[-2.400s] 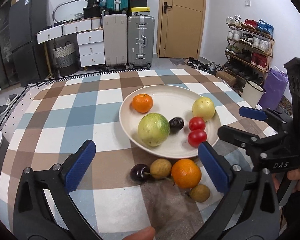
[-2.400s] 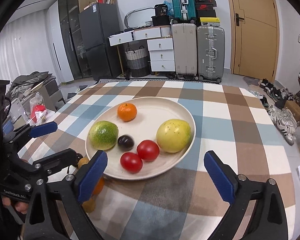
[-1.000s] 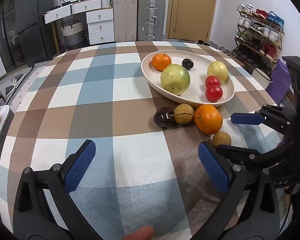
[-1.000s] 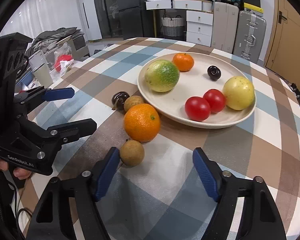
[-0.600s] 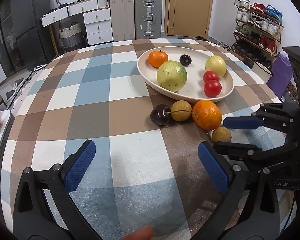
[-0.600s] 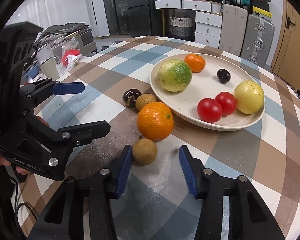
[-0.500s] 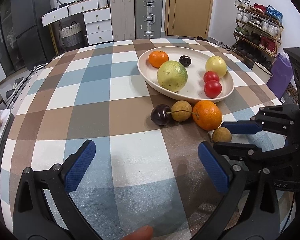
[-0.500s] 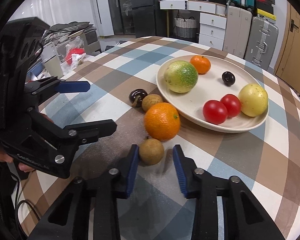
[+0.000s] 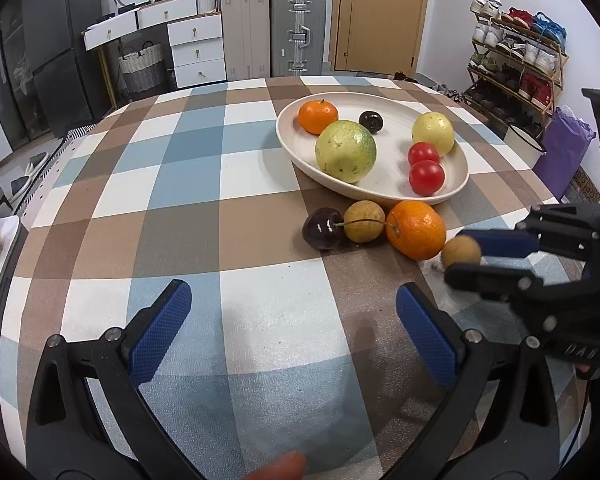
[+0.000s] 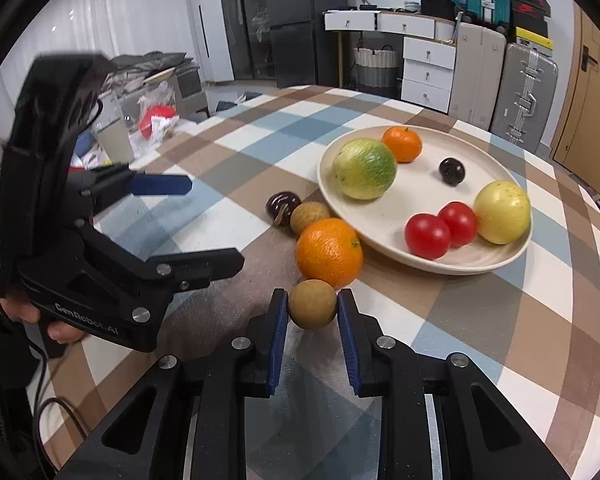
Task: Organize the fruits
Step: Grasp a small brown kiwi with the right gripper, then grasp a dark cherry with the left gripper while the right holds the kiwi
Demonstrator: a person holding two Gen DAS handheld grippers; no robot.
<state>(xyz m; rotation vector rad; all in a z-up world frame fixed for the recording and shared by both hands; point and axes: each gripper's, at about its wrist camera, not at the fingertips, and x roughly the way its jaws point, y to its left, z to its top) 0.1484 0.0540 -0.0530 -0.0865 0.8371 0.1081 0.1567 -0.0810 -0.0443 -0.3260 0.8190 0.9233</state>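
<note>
Squeezing a small brown fruit [image 10: 312, 309] between its blue pads, the right gripper [image 10: 313, 312] holds it just beside the big orange [image 10: 329, 252], near the plate [image 10: 480, 266] on the checked tablecloth [image 10: 500, 320]. The left gripper [image 9: 292, 320] hangs wide open, holding nothing.
</note>
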